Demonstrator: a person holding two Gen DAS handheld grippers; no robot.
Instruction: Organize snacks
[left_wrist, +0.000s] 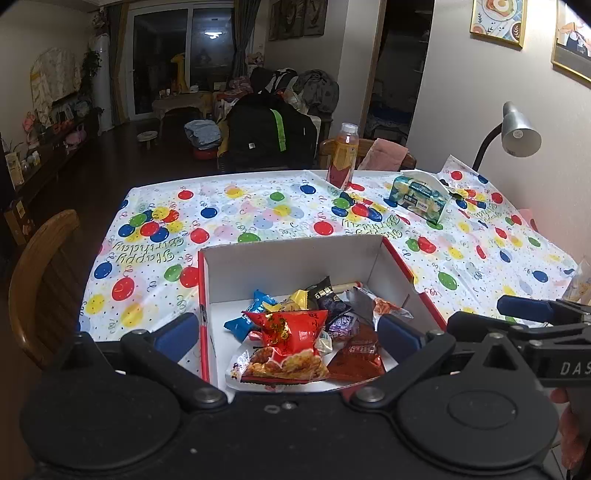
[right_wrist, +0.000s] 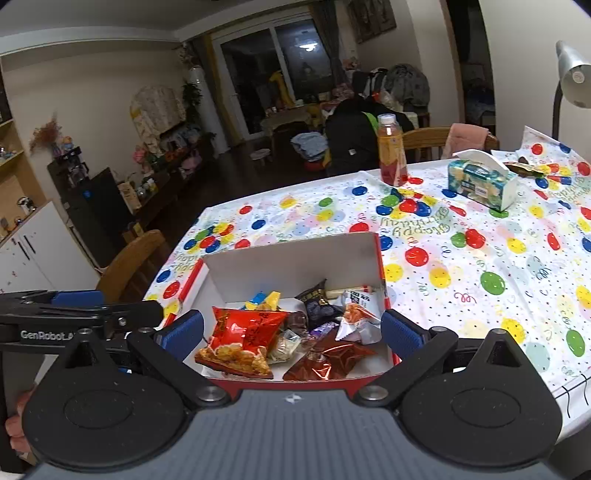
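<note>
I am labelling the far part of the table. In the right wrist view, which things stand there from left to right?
Drink bottle → tissue box → snack wrapper near the table's far right edge.

Both grippers — left gripper (left_wrist: 288, 334), right gripper (right_wrist: 291, 332) — hover side by side, fingers spread.
</note>
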